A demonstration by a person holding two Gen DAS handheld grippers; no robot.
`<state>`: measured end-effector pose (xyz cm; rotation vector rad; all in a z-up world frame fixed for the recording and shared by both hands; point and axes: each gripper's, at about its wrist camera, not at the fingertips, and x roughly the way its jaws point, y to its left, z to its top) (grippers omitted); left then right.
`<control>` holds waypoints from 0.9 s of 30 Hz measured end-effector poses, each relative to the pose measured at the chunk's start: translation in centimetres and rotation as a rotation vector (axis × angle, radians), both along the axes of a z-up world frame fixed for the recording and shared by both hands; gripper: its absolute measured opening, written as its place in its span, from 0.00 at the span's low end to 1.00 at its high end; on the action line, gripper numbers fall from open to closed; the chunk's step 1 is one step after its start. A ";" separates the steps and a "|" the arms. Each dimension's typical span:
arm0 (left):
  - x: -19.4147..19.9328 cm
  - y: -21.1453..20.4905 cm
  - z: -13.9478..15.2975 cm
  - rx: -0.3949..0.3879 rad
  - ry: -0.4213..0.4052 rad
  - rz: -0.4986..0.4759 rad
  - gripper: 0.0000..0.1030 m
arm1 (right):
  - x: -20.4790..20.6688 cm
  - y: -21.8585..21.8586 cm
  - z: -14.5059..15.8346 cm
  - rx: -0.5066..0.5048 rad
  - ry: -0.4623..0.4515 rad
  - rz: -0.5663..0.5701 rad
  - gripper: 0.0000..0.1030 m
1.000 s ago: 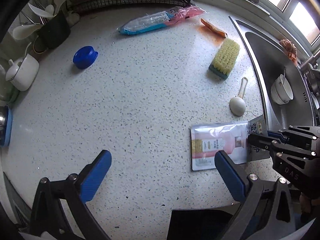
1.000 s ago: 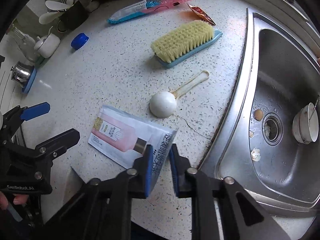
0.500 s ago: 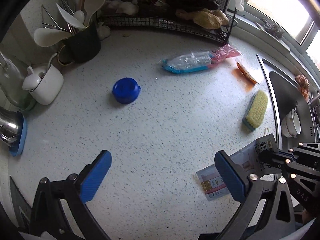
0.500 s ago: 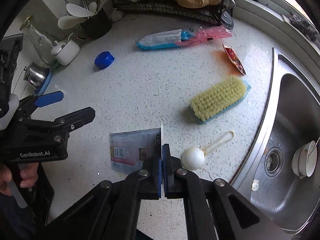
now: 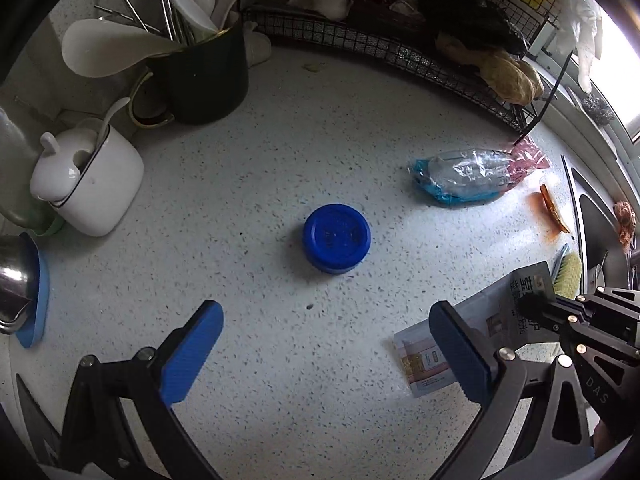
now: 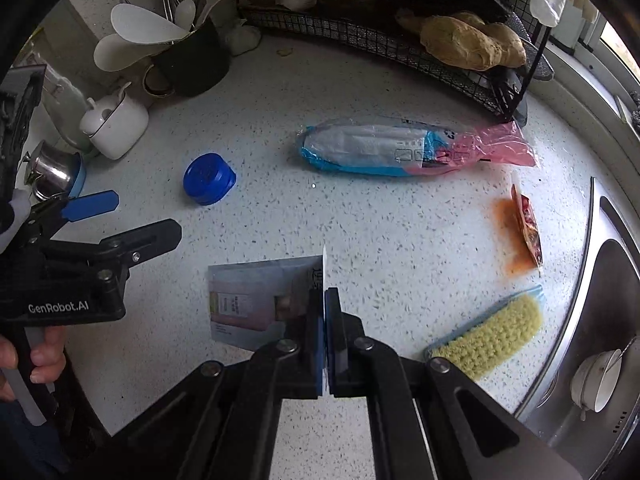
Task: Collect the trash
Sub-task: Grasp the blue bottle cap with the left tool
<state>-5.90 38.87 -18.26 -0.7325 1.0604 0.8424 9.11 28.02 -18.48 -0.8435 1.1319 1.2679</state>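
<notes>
While my left jaws (image 5: 320, 344) hang wide and empty over the bench (image 5: 280, 160), my right jaws (image 6: 325, 320) are pinched tight on one edge of the sachet (image 6: 256, 300), which hangs off the surface, near the front edge of the bench. That puts me, as I judge it, in the carrying step: one piece of trash is in hand and nowhere to drop it is in sight.

Left to right along the bench lie the pieces not yet picked up: the cap (image 5: 337, 238) in the middle, directly ahead of my open left jaws; the wrapper (image 6: 400, 148) toward the back edge, just in front of the rack (image 6: 400, 28); and the packet (image 6: 528, 228) in its orange smear near the sink (image 6: 600, 280). The brush (image 6: 496, 332) by the sink edge looks like a tool rather than trash.

Next, I think, the left jaws should drop over the cap and close across its rim. It is low, so the pads must come close to the bench.

My left view shows the cap squarely between my pads, and the sachet only partly, behind my right finger. My right view alone shows the grip on the sachet, the hand (image 6: 44, 356) on the left handle, and a bowl (image 6: 596, 380) in the sink.
</notes>
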 end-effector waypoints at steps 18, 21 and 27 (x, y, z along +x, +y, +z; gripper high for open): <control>3.7 4.8 -3.8 0.007 0.086 -0.090 0.69 | 2.4 4.7 -3.2 -0.088 0.019 -0.055 0.01; 4.2 4.5 -3.3 0.018 0.069 -0.109 0.43 | 2.9 4.1 -3.2 -0.076 0.024 -0.059 0.01; 3.8 2.7 -2.6 -0.015 0.044 -0.081 0.42 | 3.7 2.5 -2.5 -0.045 0.030 -0.050 0.01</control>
